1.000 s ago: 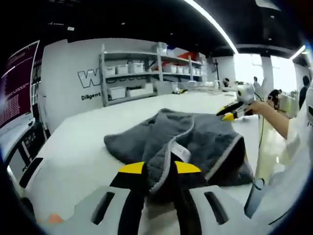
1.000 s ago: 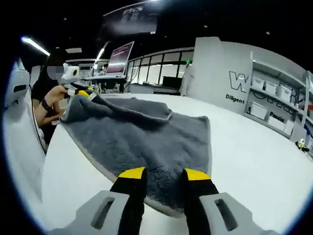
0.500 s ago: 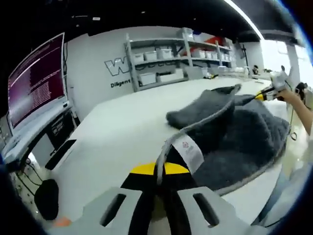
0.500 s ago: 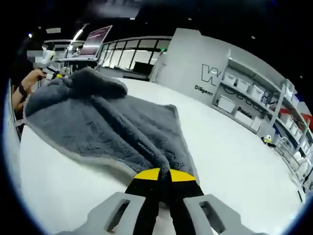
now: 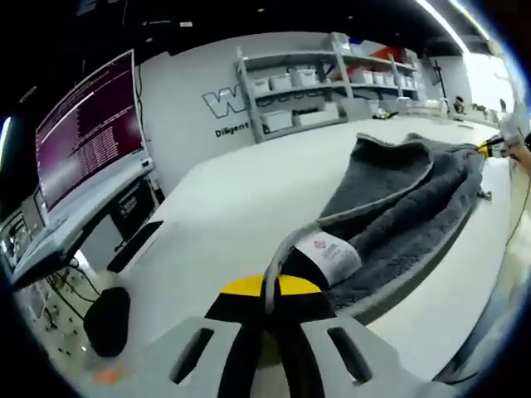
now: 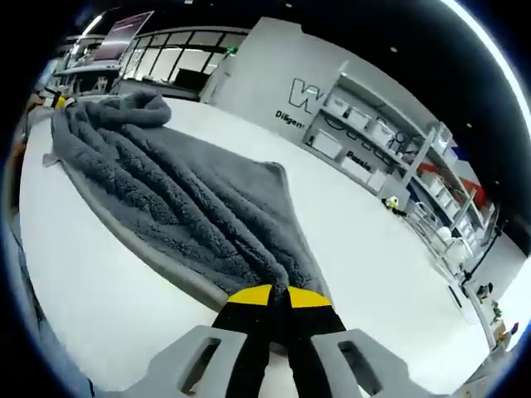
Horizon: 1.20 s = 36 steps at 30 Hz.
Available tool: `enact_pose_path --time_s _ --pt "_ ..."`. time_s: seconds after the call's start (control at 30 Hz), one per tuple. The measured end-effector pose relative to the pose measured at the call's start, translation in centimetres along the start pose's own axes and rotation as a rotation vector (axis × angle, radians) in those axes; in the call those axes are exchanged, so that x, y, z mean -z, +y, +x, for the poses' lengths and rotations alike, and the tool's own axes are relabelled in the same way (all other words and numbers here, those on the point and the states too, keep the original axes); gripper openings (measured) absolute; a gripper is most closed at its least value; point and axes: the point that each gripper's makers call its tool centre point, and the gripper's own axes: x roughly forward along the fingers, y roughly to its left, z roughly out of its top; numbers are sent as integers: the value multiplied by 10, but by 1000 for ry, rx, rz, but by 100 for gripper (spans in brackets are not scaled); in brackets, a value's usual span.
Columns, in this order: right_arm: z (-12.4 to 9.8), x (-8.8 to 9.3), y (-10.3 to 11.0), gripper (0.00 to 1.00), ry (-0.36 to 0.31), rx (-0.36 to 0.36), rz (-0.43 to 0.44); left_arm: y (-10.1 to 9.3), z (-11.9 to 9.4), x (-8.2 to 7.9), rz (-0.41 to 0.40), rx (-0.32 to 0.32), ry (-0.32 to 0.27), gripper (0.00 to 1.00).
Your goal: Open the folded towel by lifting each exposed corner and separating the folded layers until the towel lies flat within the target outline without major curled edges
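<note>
A grey fleecy towel (image 5: 398,195) with a pale hem lies stretched along the white table (image 5: 241,207). In the left gripper view my left gripper (image 5: 271,288) is shut on one corner of it, where a white care label (image 5: 329,254) hangs. The towel runs away to the right toward the other gripper (image 5: 498,145), seen small at the far edge. In the right gripper view my right gripper (image 6: 277,296) is shut on the opposite corner of the towel (image 6: 174,207), which spreads away to the upper left in ridged folds, bunched at its far end (image 6: 116,112).
Shelves with white bins (image 5: 323,83) line the wall behind lettering. A monitor with a purple screen (image 5: 87,137) and a dark desk stand at the left. In the right gripper view more shelving (image 6: 390,149) lies across the wide table (image 6: 365,240).
Both grippers have pulled apart with their corners held, and the towel has stretched out longer and flatter between them. A second ago the right gripper was open over the towel edge.
</note>
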Motion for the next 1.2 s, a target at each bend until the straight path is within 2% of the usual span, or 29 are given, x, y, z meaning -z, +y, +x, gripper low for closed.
enact_pose_path --time_s 0.1,0.3,0.33,0.4,0.57,0.67,0.8,0.83,0.9,0.97,1.03,1.1,1.13,1.2 --pt "-20 7 7 0 27 13 9 12 -11 9 11 -73 40 2" --pt "-45 14 22 0 76 -9 34 17 -30 33 -11 -107 116 2" --pt "-52 17 25 0 85 -23 66 18 -34 36 -13 -110 121 2" --pt "-55 19 26 0 83 -29 81 20 -41 41 -37 -105 115 2" --pt "-55 17 27 1 40 -67 103 19 -42 41 -81 -48 78 3" --pt "-60 8 25 2 -31 -83 128 18 -47 36 -118 -10 33 11" --pt "-78 -15 11 7 -187 -75 211 17 -64 22 -215 56 -62 21" --pt "-80 -17 10 9 -198 -74 220 17 -65 20 -218 61 -68 26" --pt "-89 -30 5 16 -268 -72 236 20 -76 13 -227 55 -92 33" --pt "-100 -40 -2 24 -308 -68 252 34 -90 5 -182 -40 -101 41" --pt "-107 -50 -6 31 -351 -47 237 39 -98 3 -139 -87 -84 52" --pt "-114 -61 -5 35 -391 -48 228 34 -103 -5 -127 -78 -95 60" --pt "-119 -69 -3 37 -427 -59 228 31 -104 -13 -125 -60 -125 63" --pt "-123 -80 7 45 -465 -99 226 19 -104 -24 -132 3 -171 65"
